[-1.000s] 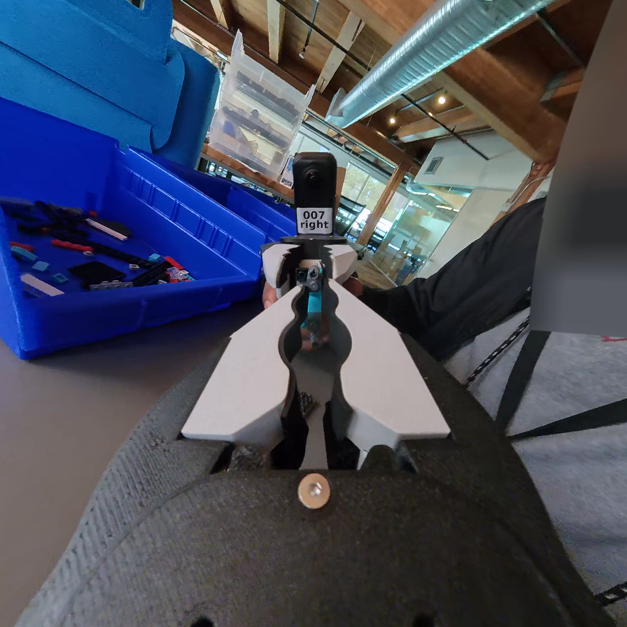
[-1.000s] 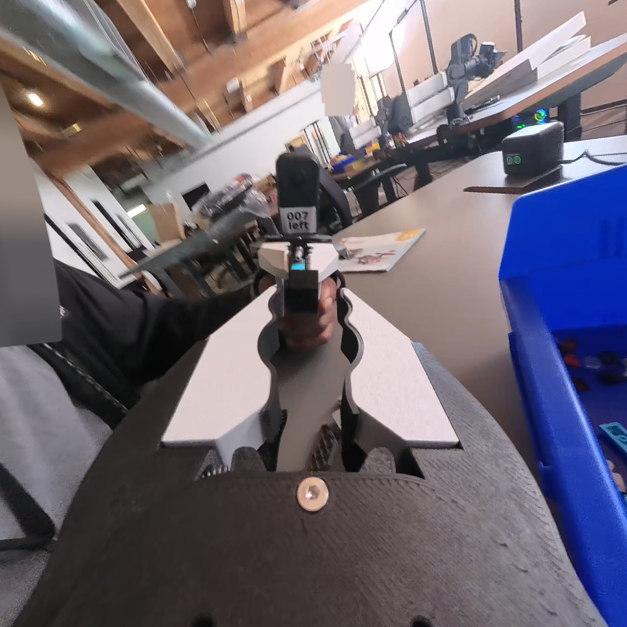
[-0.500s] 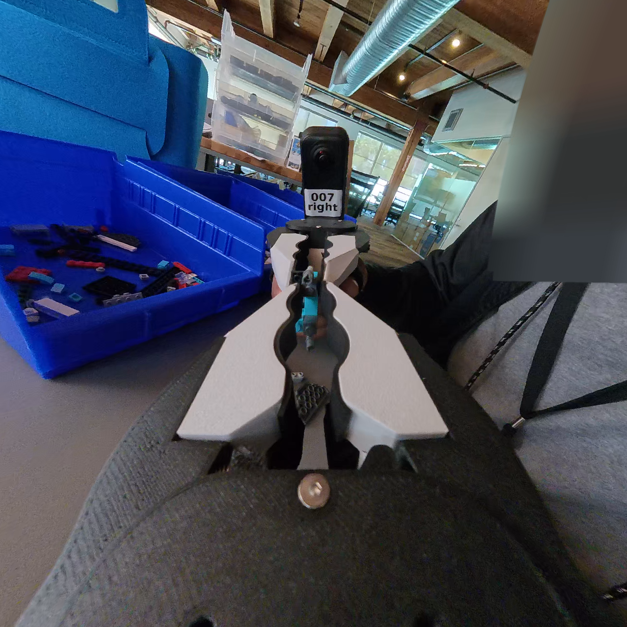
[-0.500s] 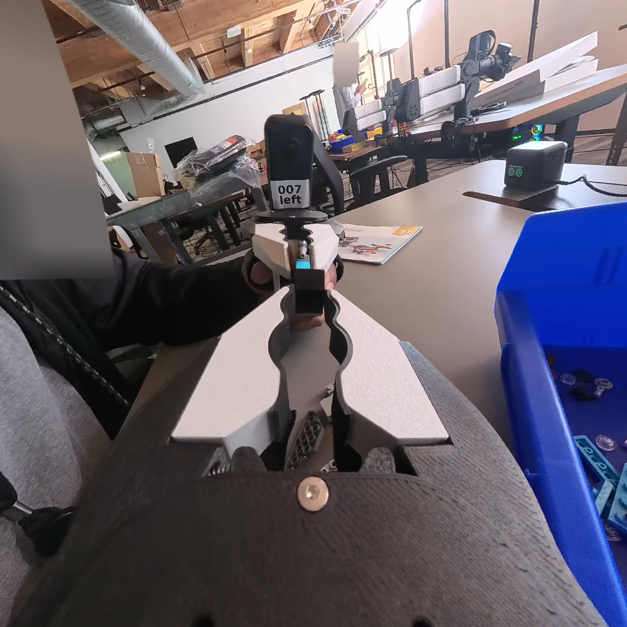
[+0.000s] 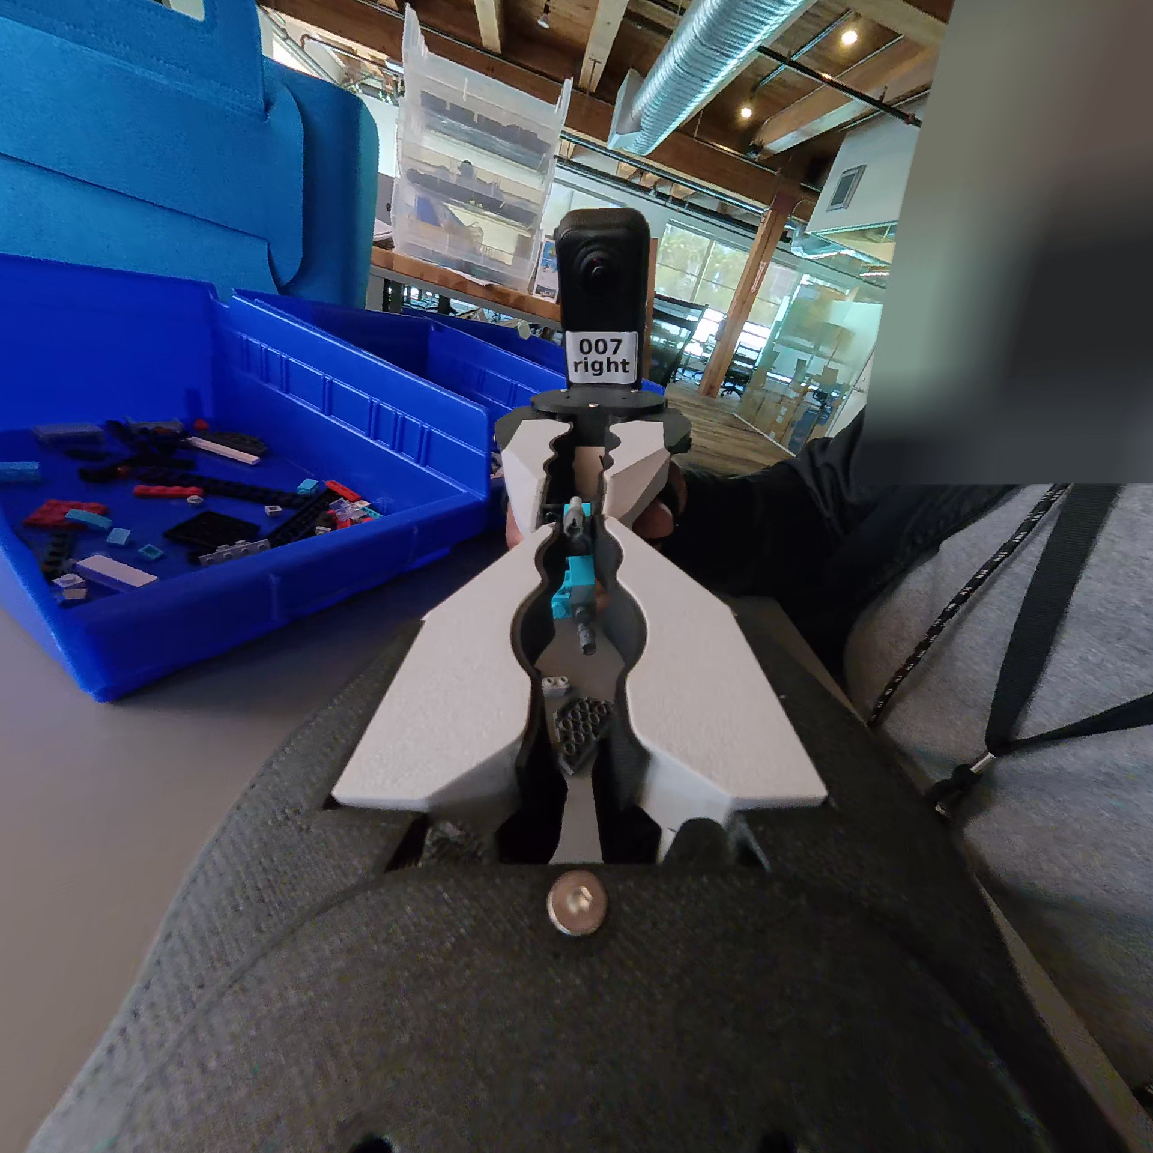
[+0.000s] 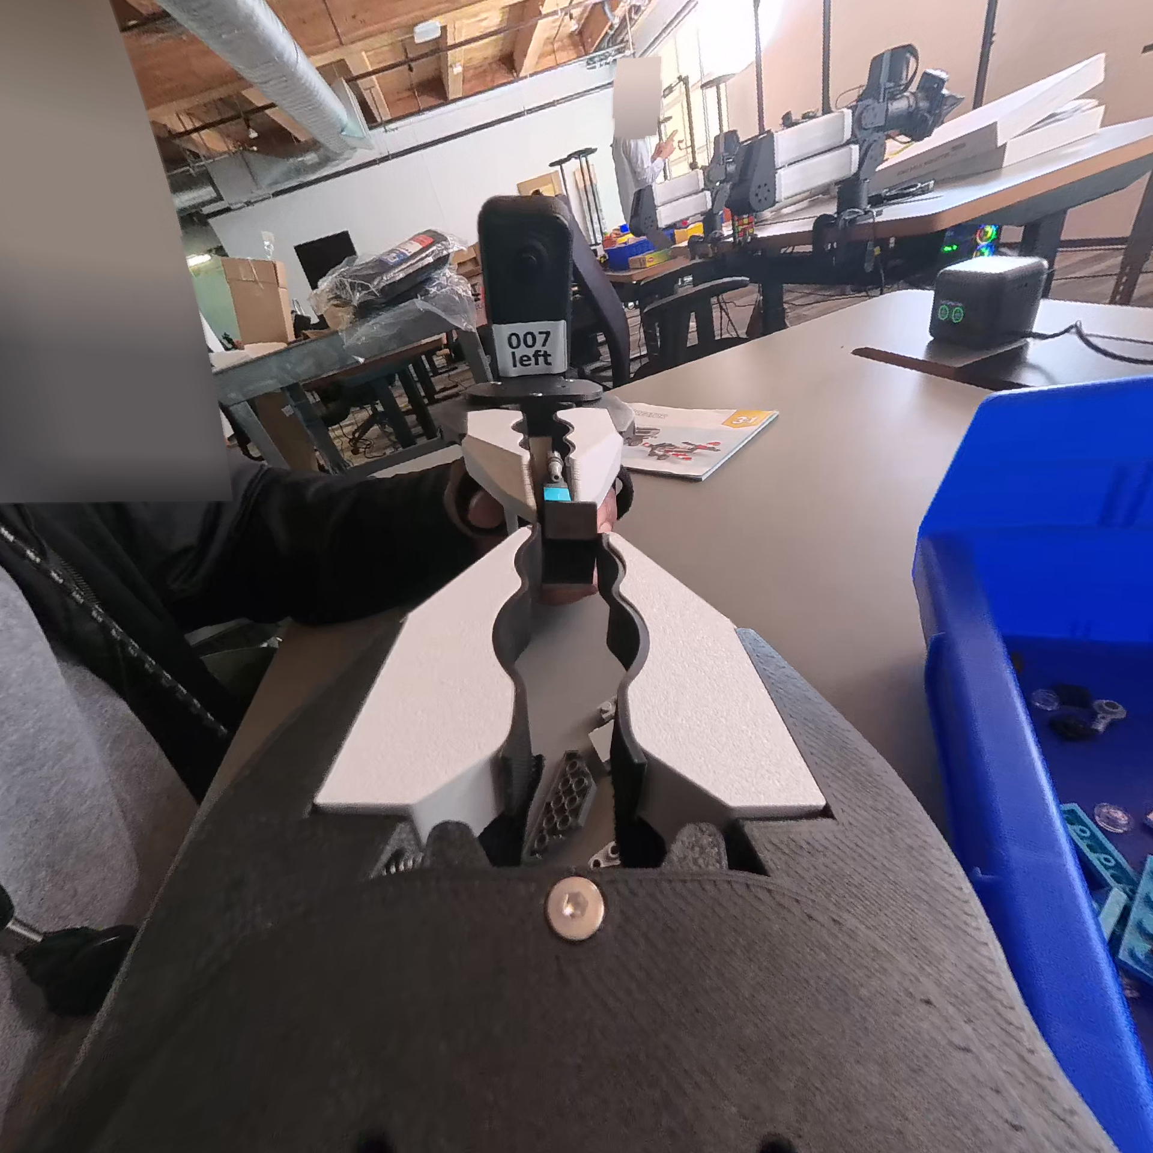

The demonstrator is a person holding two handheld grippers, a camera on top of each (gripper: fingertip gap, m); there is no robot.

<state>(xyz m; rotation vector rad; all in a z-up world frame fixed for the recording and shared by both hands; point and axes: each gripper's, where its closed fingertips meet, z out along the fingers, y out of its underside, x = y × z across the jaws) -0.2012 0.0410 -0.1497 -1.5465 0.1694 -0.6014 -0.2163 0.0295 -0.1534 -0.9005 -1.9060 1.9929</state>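
Grey counter [image 5: 125,780], blue bin [image 5: 281,599] at left of frame.
Left tool [image 5: 577,549] and right tool [image 6: 564,549] meet tip to tip, both clenched on a small teal-and-grey brick assembly [image 5: 574,580]; bare counter beneath, bin rim near.

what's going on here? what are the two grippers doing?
A person holds both grippers tip to tip above a grey table. The left gripper and right gripper both look shut on one small teal-and-grey brick assembly held between them. A dark grey wedge plate lies on the table below. A blue bin of loose bricks sits beside them.
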